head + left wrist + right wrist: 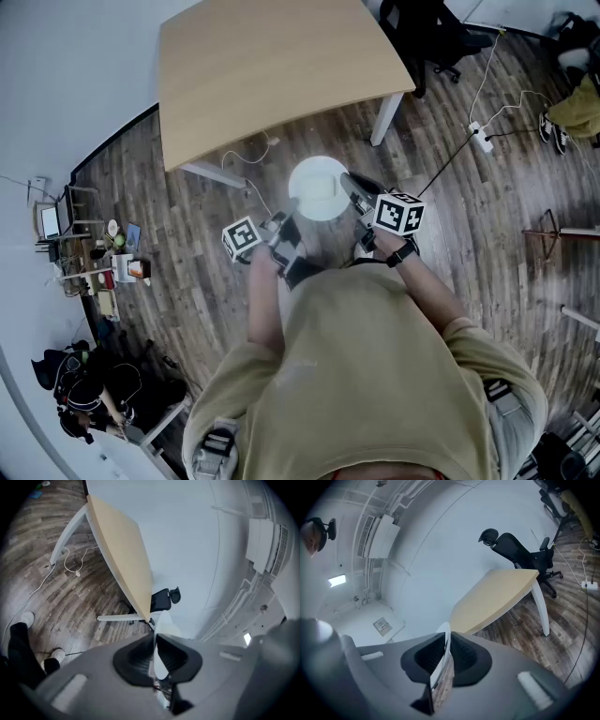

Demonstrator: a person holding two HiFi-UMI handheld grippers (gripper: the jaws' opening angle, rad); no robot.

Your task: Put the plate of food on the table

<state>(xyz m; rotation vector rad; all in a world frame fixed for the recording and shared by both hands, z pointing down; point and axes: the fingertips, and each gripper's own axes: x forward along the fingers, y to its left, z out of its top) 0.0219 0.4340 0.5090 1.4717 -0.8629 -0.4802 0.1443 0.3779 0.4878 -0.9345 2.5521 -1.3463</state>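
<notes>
Short of the table edge, left gripper and right gripper pinch the plate rim. Carry it level; food, hard to see, may slide.

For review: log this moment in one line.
left tool: shut on plate | right tool: shut on plate | plate: held short of table

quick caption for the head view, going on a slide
A person holds a white plate, its rim clamped by the left gripper and the right gripper, near a wooden table.
</notes>
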